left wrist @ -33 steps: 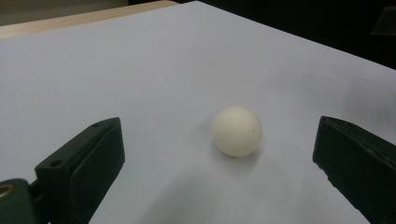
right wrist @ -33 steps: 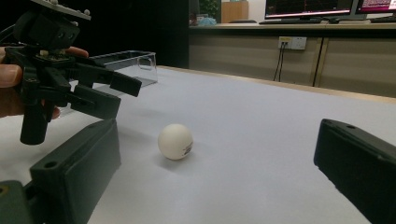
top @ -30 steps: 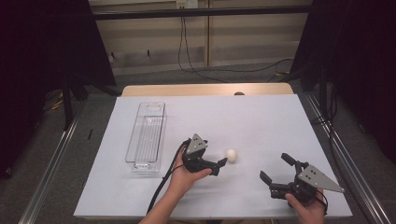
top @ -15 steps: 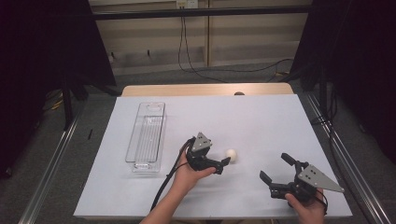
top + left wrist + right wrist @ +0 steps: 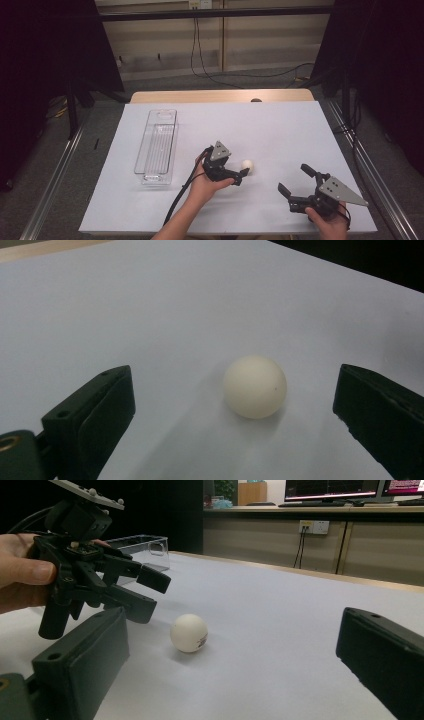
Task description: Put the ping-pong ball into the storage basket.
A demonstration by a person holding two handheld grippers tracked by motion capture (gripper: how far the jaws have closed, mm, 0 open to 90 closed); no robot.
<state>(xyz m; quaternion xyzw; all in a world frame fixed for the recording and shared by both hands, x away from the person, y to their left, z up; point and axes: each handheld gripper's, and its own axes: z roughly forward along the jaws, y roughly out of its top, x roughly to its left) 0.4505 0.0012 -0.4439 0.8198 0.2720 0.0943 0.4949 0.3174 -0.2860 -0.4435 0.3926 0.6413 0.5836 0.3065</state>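
Observation:
A small white ball (image 5: pixel 247 165) (image 5: pixel 255 386) (image 5: pixel 189 632) rests on the white sheet near the table's middle front. My left gripper (image 5: pixel 242 174) (image 5: pixel 235 410) is open just behind it, its jaws wide apart on either side of the ball without touching it. The right gripper view looks across at the left gripper (image 5: pixel 150 592) held in a hand, with its tips short of the ball. My right gripper (image 5: pixel 295 180) (image 5: pixel 235 655) stands open at the front right, well apart from the ball, with nothing between its jaws.
A clear plastic tray (image 5: pixel 157 146) (image 5: pixel 137 545) lies lengthwise on the left half of the white sheet (image 5: pixel 280 130). A wooden table edge (image 5: pixel 220 95) runs along the back. Metal rails (image 5: pixel 55 170) flank the table. A cable (image 5: pixel 182 192) trails from the left gripper toward the front.
My left gripper has slid right toward the ball, bringing its open jaws to either side of it. The ball and the right gripper have stayed put.

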